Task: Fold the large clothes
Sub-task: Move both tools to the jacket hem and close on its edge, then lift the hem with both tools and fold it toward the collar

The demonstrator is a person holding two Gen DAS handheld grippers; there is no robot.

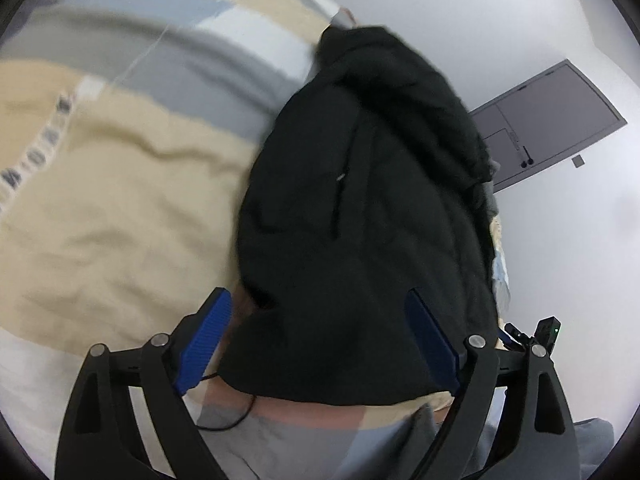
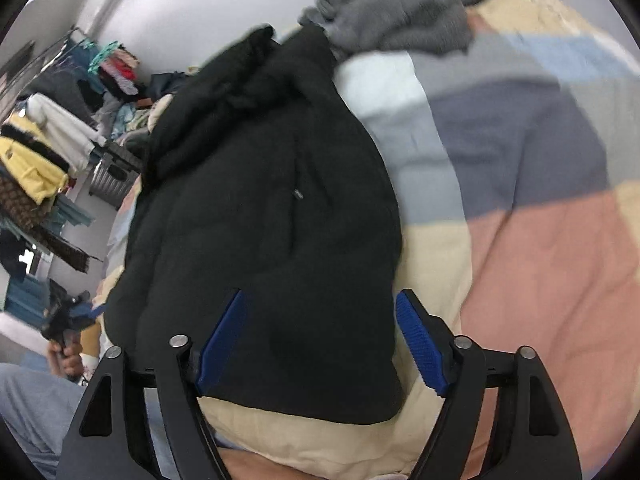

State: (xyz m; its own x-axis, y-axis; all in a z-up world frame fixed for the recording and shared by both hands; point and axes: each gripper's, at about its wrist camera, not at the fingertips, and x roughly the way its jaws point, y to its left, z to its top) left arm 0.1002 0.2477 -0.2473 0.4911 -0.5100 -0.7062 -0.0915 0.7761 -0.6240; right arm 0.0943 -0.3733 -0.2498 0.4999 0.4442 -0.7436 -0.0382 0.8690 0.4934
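Note:
A black padded jacket lies lengthwise on the bed, its near hem toward me and its hood end far away. In the left wrist view my left gripper is open, its blue pads standing wide on either side of the hem's left part. The right wrist view shows the same jacket. There my right gripper is open over the hem's right corner, one pad on the cloth side and the other over the cream cover. Neither pad pair presses on the cloth. A hand holding the left gripper shows at the lower left.
The bed has a patchwork cover of cream, grey, blue and pink blocks. A grey knit garment lies bunched at the far end. A crowded clothes rack and a metal bin stand to the left. A thin black cord lies by the hem.

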